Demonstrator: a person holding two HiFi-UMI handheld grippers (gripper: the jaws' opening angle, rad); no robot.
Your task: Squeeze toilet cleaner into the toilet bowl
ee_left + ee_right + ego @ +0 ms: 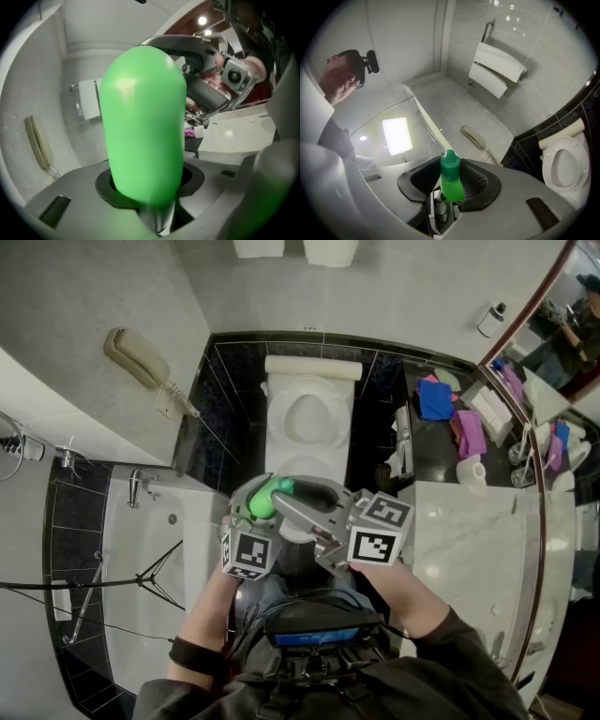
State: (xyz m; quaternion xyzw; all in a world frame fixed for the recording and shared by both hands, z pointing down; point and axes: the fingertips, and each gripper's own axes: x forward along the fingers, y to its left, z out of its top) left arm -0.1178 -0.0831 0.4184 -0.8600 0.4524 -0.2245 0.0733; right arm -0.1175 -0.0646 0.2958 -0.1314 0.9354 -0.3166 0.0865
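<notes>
We stand in a bathroom of grey tile, with a band of black tile behind the white toilet bowl [307, 423], whose lid is up. From the bowl in the head view, a bathtub [141, 549] lies at 8 o'clock and a marble counter [469, 540] at 4 o'clock. A wall phone [141, 362] hangs at 10 o'clock. A mirror [553, 324] runs along the wall at 2 o'clock. At the far end of the counter lie a blue cloth [434, 399] and a pink cloth [469, 434], just beside each other. The right gripper view also shows folded white towels [497, 70] on a wall rail at 1 o'clock.

The green toilet cleaner bottle [261, 502] is in the air at 6 o'clock of the bowl, over its near rim. Its darker green cap [450, 165] points toward about 2 o'clock in the head view.

Our left gripper [147, 183] is clamped on the bottle's body, which fills the space between its jaws and hides much of its view. Our right gripper [451, 180] reaches across from 3 o'clock. Its two dark pads sit against either side of the cap and neck, closed on them. The two grippers are close together, with their marker cubes side by side below the bottle in the head view. In the left gripper view, the right gripper curves over the bottle's top at 1 o'clock.
</notes>
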